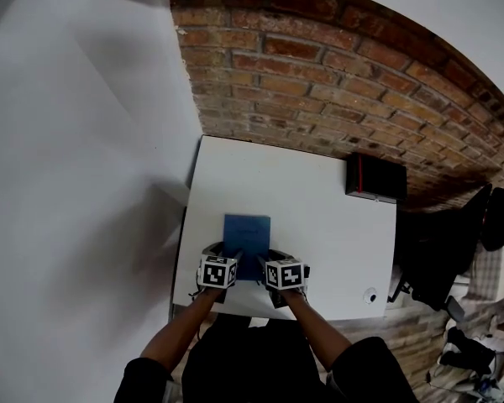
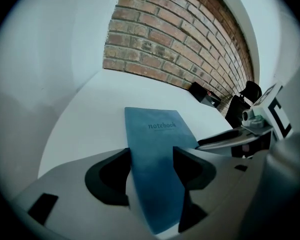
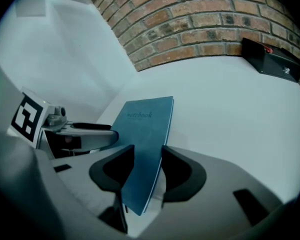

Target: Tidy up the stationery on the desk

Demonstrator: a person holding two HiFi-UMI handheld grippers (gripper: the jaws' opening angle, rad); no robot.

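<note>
A blue notebook lies near the front of the white desk, and both grippers hold its near end. My left gripper is shut on the notebook's left near edge; in the left gripper view the notebook fills the gap between the jaws of my left gripper. My right gripper is shut on the right near edge. In the right gripper view the notebook stands tilted on edge between the jaws of my right gripper. The cover reads "notebook".
A black box with a red stripe sits at the desk's back right corner against the brick wall. A small white round object lies at the front right. A dark chair and bags stand right of the desk.
</note>
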